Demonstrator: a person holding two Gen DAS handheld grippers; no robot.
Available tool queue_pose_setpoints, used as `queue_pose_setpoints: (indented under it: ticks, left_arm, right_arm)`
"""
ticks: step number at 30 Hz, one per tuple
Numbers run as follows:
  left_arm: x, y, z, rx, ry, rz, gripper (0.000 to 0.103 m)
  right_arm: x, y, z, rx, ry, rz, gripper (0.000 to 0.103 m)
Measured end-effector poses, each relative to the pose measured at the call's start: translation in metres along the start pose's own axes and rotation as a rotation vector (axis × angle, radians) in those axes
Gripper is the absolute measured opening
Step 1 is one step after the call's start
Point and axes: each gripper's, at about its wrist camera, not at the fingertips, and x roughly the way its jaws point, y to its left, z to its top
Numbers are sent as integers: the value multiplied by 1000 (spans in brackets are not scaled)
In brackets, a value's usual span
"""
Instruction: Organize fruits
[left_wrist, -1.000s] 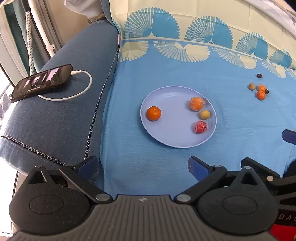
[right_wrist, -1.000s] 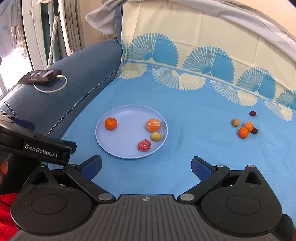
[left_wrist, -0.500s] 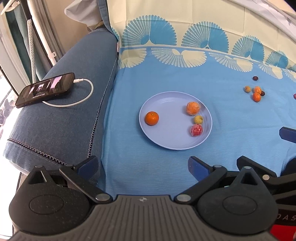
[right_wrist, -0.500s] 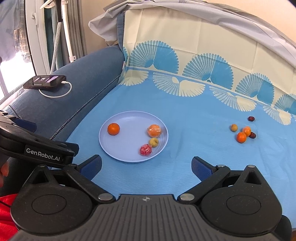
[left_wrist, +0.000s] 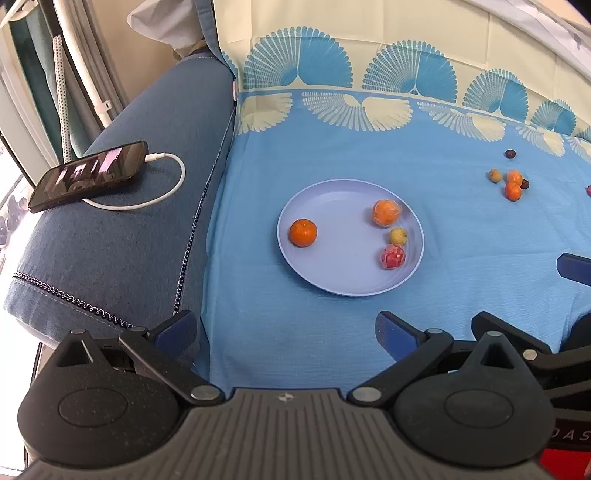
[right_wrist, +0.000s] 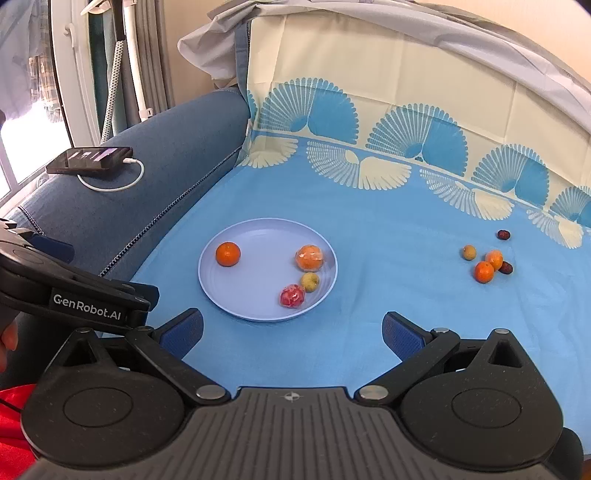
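A pale blue plate lies on the blue cloth. On it are a bare orange, a wrapped orange, a small yellow fruit and a wrapped red fruit. Several small fruits lie loose on the cloth at the right. My left gripper is open and empty, short of the plate. My right gripper is open and empty, near the plate's front edge.
A phone with a white cable rests on the blue sofa arm at the left. The patterned cloth climbs the sofa back behind. The left gripper's body shows at the left of the right wrist view.
Both grippers have drawn back and risen a little, so the plate and fruits look smaller and farther. Nothing was grasped or moved.
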Motion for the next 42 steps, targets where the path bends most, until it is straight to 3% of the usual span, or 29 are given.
queue_pose_setpoints:
  ticks: [18, 29, 37, 42]
  left_arm:
    - [9, -1, -1, 10, 24, 7, 103]
    - [19, -9, 12, 15, 50, 5, 103]
    - [33, -45, 40, 43, 84, -64, 103]
    - [49, -82, 65, 72, 88, -99, 103]
  right_arm:
    - [8, -7, -3, 34, 18, 4, 102]
    - [15, -29, -6, 111, 8, -41, 102]
    - [15, -81, -12, 214, -20, -139, 102]
    - [13, -141, -15, 302, -44, -239, 102]
